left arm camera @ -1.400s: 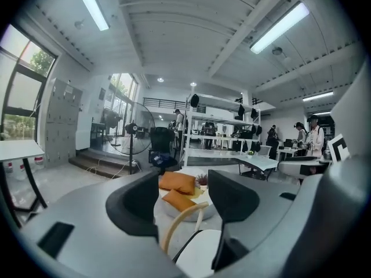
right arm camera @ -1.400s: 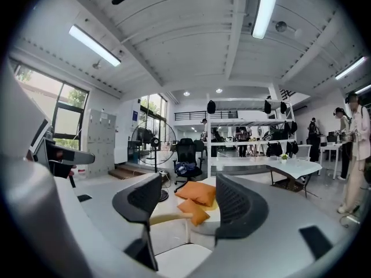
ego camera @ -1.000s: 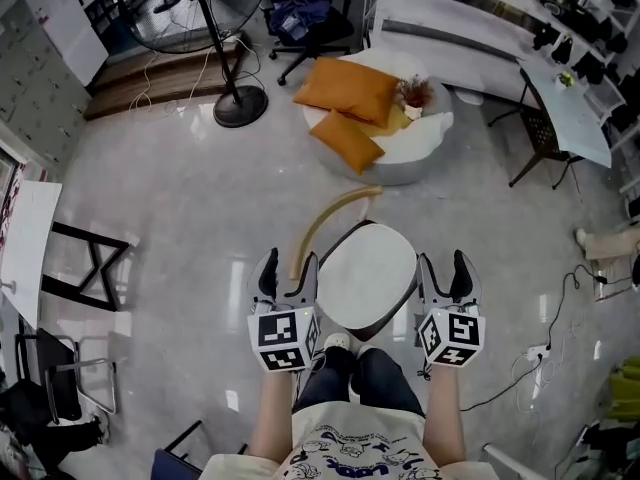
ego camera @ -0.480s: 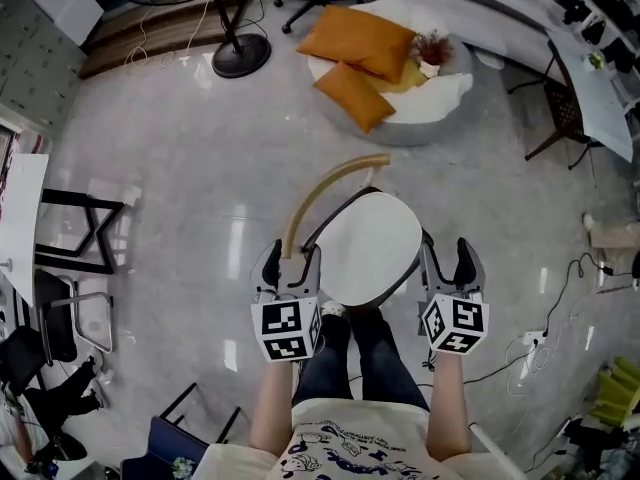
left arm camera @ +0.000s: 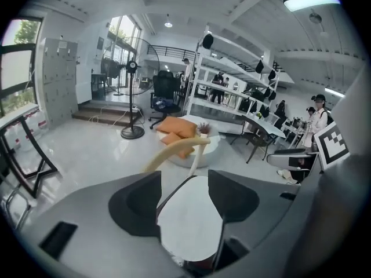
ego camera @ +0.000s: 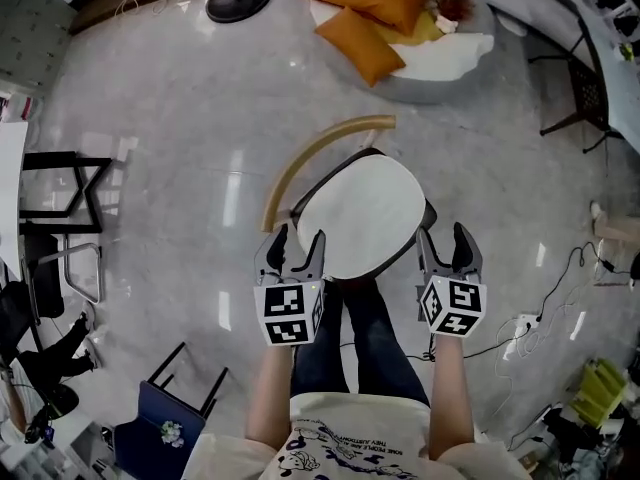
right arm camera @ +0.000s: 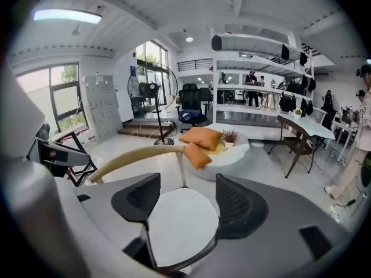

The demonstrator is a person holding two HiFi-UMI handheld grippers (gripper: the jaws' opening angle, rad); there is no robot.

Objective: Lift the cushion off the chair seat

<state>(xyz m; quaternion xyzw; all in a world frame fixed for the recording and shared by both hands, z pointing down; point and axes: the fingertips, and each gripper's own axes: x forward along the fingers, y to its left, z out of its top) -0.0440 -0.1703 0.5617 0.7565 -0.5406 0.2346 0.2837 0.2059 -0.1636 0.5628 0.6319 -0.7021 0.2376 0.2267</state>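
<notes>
left gripper (ego camera: 290,246): jaws are standing wide apart, clamping nothing; it is hovering just beside the near left edge of the cushion (ego camera: 365,218), whose white top is showing through the gap in the left gripper view.
right gripper (ego camera: 446,244): jaws are likewise spread wide and empty; it is hovering just beside the cushion's right edge, the round pad showing between them in the right gripper view. whether either gripper is touching the cushion cannot be told.
cushion: round, white, lying flat on the seat of the chair (ego camera: 427,218), covering nearly all of it.
chair: dark frame, with a curved wooden backrest (ego camera: 330,135) arching over its far left side.
farther off: two orange pillows (ego camera: 362,43) are resting on a white round pouf (ego camera: 450,63) on the glossy grey floor (ego camera: 180,148).
</notes>
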